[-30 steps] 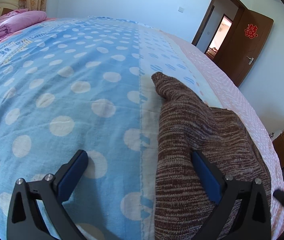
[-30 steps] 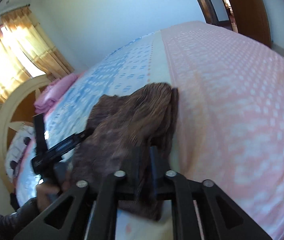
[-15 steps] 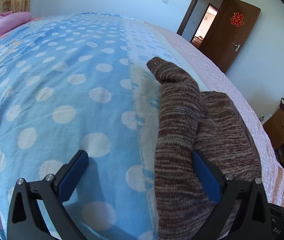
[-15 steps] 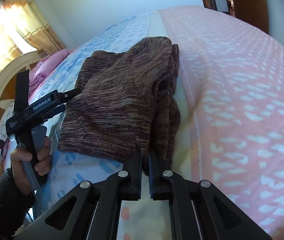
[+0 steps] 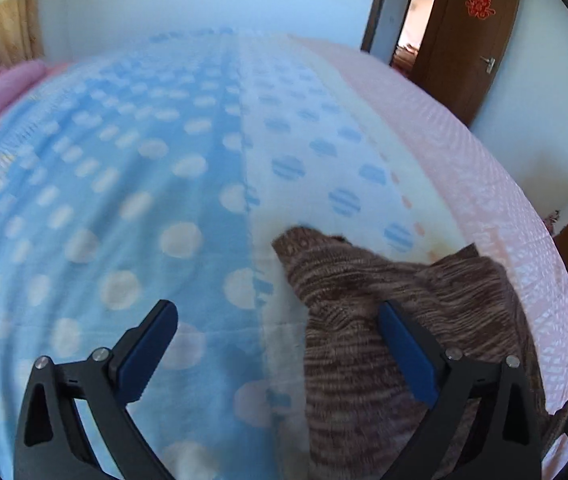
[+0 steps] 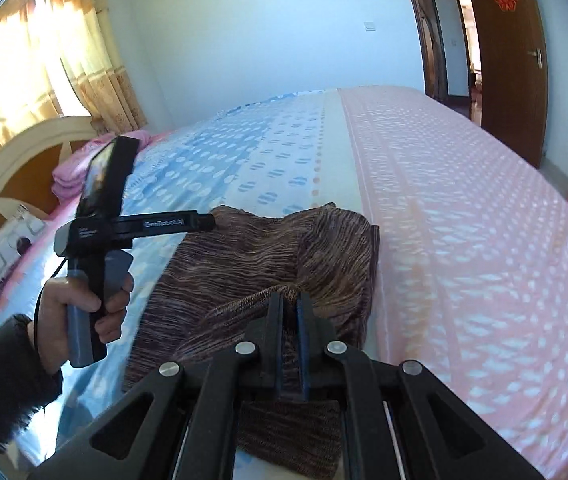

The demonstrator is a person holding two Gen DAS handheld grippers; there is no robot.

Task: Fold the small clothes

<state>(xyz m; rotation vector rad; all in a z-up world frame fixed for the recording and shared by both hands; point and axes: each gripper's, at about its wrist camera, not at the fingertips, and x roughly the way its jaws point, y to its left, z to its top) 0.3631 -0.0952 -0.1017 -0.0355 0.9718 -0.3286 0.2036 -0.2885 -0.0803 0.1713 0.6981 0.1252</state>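
Two hand-held grippers at work: nearest, the right hand-held gripper [image 6: 288, 312] has its jaws pinched tight on an edge of the brown knit garment [image 6: 243, 264], lifting that fold off the bed [image 6: 464, 208]. Just beyond, the left hand-held gripper [image 5: 277, 344] hangs with jaws spread wide, one blue pad [image 5: 404, 352] over the knit, gripping nothing. Garment lies across the white-and-pink stripe of the bedspread. Farther back, pink bedding [image 6: 67, 176] is stacked by the headboard [image 6: 15, 168], and the wooden door [image 6: 504, 52] stands open.

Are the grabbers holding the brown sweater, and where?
The right hand-held gripper is shut on the brown sweater, pinching its near edge. The left hand-held gripper is open, holding nothing.
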